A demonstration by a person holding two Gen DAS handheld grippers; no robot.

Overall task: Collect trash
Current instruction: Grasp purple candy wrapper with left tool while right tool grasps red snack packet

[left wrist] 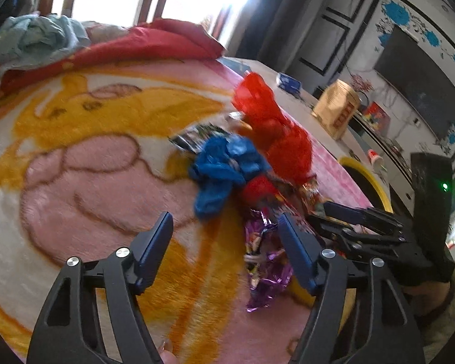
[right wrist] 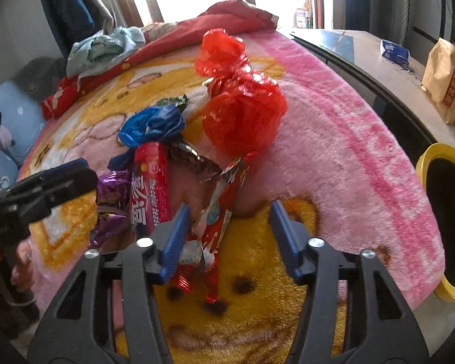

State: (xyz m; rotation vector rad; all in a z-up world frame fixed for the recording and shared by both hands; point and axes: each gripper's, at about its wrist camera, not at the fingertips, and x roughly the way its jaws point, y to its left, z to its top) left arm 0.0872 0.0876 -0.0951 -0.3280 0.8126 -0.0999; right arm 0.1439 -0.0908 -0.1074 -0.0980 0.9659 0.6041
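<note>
My left claw (left wrist: 224, 242) hangs over the pink and yellow cartoon blanket (left wrist: 91, 157) on the bed, its jaws well apart with nothing between them but bare fleece; the crumpled purple foil wrapper (left wrist: 264, 267) lies just beside its right finger. My right claw (right wrist: 229, 221) is lower over the heap of trash, jaws parted, and a torn red and white wrapper (right wrist: 212, 227) lies between them against the left pad, though I cannot tell whether that pad presses on it. The trash sits bunched in the middle of the blanket: a red snack packet with white lettering (right wrist: 148, 188), a crumpled blue plastic bag (right wrist: 151, 124) behind it, a big red plastic bag (right wrist: 239, 112) standing tallest, and a dark foil wrapper (right wrist: 194, 157) under that. A yellow-rimmed bin (right wrist: 439, 212) stands off the blanket's right edge, beside the pale worktop (right wrist: 388, 69) carrying a brown paper bag (right wrist: 444, 79).
</note>
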